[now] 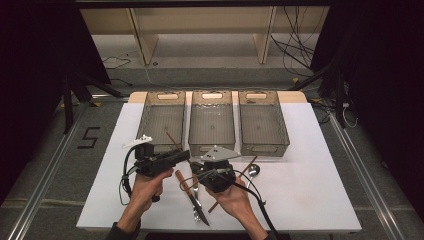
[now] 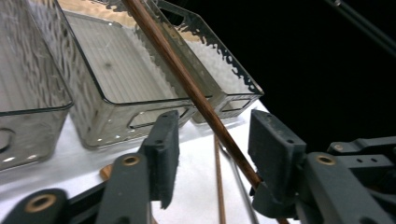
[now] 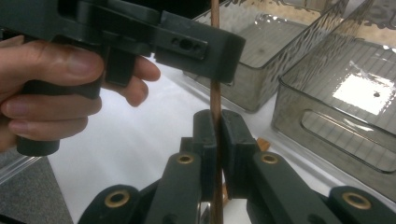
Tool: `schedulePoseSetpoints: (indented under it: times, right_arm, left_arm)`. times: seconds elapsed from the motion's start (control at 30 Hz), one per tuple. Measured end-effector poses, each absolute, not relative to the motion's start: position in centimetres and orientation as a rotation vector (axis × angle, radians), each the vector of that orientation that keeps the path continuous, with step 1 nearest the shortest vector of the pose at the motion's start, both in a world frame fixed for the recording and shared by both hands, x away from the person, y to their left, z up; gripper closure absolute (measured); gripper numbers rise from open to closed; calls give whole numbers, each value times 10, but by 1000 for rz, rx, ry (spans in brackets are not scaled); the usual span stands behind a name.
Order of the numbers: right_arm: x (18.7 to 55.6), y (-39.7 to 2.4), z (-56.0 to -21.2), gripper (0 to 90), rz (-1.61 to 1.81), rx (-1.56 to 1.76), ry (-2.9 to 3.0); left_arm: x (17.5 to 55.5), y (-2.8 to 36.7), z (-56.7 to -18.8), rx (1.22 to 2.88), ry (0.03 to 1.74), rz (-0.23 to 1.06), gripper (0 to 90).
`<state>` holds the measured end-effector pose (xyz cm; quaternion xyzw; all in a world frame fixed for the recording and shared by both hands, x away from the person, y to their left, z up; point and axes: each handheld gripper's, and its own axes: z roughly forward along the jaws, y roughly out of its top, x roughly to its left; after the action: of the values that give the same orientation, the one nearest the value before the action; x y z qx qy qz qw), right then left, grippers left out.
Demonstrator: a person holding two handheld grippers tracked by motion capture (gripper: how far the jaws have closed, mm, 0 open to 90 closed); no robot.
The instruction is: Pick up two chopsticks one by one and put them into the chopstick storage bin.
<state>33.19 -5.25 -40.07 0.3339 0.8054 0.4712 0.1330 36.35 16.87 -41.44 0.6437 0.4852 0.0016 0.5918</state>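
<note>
above the table (image 1: 310,150), right claw (image 3: 218,126) grips the chopstick (image 3: 215,100); left claw (image 2: 217,140) gapes around it.

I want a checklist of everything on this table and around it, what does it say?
Surface: white table, mostly bare.
Job's things: brown chopstick clamped upright by right gripper; it also passes between the fingers of left gripper, which do not press it.
Clutter: three clear bins in a row; knife, spoon, another chopstick on the table.
Grippers: right shut on chopstick, left open around it.
Cables: one trails from each gripper; more lie on the floor.
Surroundings: wooden shelf, floor marked 5.
</note>
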Motion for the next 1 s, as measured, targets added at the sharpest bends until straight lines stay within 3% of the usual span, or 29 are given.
schedulePoseSetpoints:
  times: [0.37,0.63,0.7,1.0]
  right_arm:
    - [330,-52,-401,856,1387,973,2315]
    - [330,-54,-404,849,1409,977,2308]
    - [330,-54,-404,832,1407,981,2310]
    - [327,-88,-396,563,1472,999,2316]
  left_arm:
    - [365,169,-415,1474,1101,-78,732]
    - [368,170,-416,1406,1069,-217,826]
    - [367,169,-413,1427,1069,-190,848]
    - [381,185,-393,1479,1087,-89,851]
